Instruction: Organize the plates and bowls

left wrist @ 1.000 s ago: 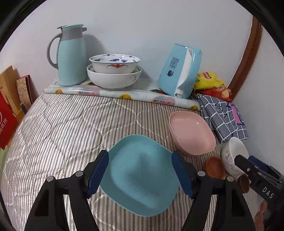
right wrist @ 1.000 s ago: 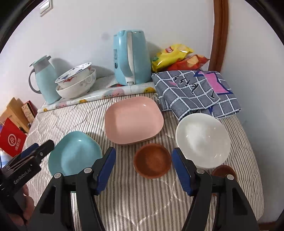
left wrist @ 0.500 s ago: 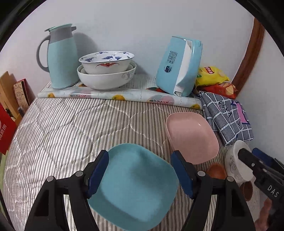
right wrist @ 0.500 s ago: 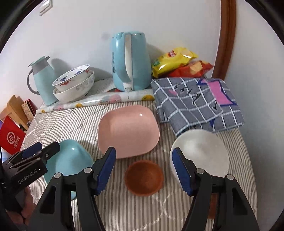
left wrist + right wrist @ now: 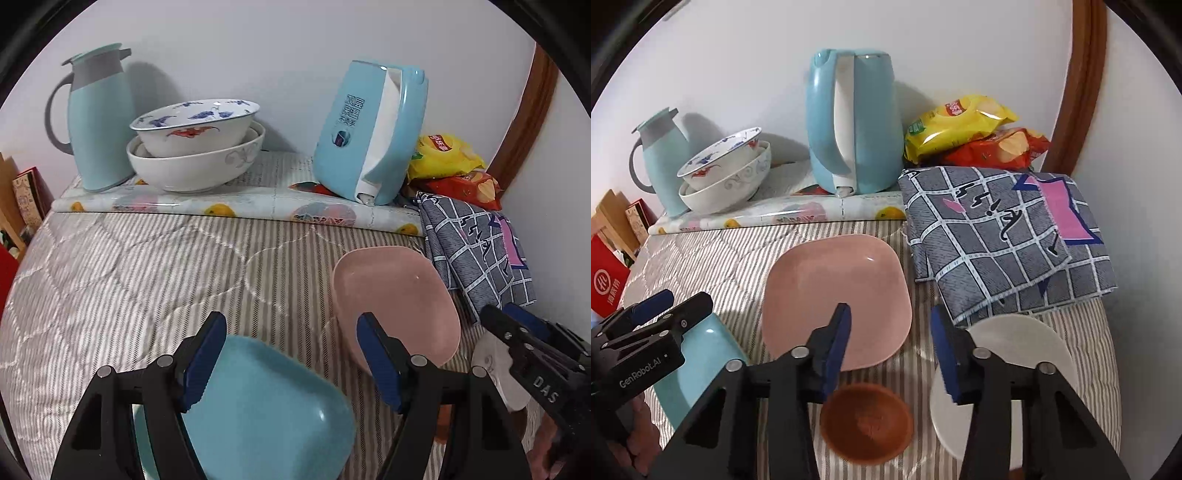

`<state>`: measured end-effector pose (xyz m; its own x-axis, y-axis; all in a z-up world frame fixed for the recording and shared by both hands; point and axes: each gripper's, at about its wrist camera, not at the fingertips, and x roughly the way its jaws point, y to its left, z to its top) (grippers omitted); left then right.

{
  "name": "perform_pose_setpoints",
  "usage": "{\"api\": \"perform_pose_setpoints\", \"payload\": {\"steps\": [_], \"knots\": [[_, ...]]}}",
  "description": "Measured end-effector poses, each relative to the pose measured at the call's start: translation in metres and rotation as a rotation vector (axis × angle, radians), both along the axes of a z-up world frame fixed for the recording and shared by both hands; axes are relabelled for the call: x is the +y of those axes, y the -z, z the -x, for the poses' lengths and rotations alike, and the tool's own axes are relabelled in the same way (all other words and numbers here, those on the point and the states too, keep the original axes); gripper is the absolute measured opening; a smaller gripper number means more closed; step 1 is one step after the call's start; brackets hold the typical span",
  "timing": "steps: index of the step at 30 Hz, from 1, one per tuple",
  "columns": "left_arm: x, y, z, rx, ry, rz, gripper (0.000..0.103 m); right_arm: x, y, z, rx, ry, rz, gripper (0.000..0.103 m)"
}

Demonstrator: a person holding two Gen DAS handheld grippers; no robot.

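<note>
A light blue square plate [image 5: 258, 413] lies on the striped quilt under my open left gripper [image 5: 291, 354]; it also shows in the right wrist view [image 5: 701, 365]. A pink square plate [image 5: 399, 302] [image 5: 838, 299] lies to its right. My right gripper [image 5: 890, 350] is open and empty above the gap between the pink plate, a small brown bowl [image 5: 868, 424] and a white bowl [image 5: 1008, 373]. Two stacked patterned bowls [image 5: 195, 151] [image 5: 727, 173] stand at the back on a floral mat.
A light blue thermos jug [image 5: 96, 118] and a blue electric kettle [image 5: 853, 125] stand against the back wall. Snack bags [image 5: 967, 129] and a folded checked cloth [image 5: 1001, 236] lie at the back right. Red and brown boxes [image 5: 609, 280] stand off the left edge.
Both grippers have moved forward and lower toward the wall. The blue plate has slid down in the left view, and the brown bowl now sits under the right gripper's fingers.
</note>
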<state>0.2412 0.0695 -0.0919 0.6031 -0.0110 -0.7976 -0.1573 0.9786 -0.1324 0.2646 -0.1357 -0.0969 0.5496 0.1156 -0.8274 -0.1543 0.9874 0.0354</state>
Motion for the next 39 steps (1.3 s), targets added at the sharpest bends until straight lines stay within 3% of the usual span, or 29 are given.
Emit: {"api": "perform_pose_setpoints", "payload": {"steps": [3,7,11,17,19,26,32,34,36,39], "knots": [[-0.004,0.007,-0.011,0.016,0.019,0.006,0.071,0.001,0.010,-0.012,0.021,-0.002,-0.006,0.032],[-0.006,0.018,-0.022,0.037,0.033,0.024,0.070,0.004,0.021,-0.025,0.040,-0.003,0.000,0.032],[-0.006,0.027,-0.029,0.058,0.036,0.059,0.063,0.004,0.032,-0.035,0.057,0.001,0.004,0.029],[-0.011,0.037,-0.039,0.077,0.044,0.085,0.063,0.005,0.039,-0.044,0.072,0.000,0.003,0.028],[-0.012,0.040,-0.044,0.087,0.043,0.089,0.062,0.008,0.040,-0.047,0.061,0.002,0.044,0.028],[-0.019,0.053,-0.055,0.121,0.048,0.106,0.055,0.004,0.054,-0.057,0.104,0.005,0.049,0.028],[-0.025,0.064,-0.061,0.148,0.059,0.091,0.038,0.008,0.065,-0.066,0.138,0.006,0.045,0.028],[-0.028,0.068,-0.063,0.155,0.066,0.071,0.034,0.011,0.067,-0.066,0.137,0.004,0.052,0.025],[-0.030,0.068,-0.063,0.137,0.079,0.046,0.021,0.012,0.067,-0.066,0.128,0.008,0.062,0.014],[-0.029,0.068,-0.063,0.133,0.084,0.051,0.015,0.013,0.066,-0.065,0.124,0.006,0.031,0.008]]}}
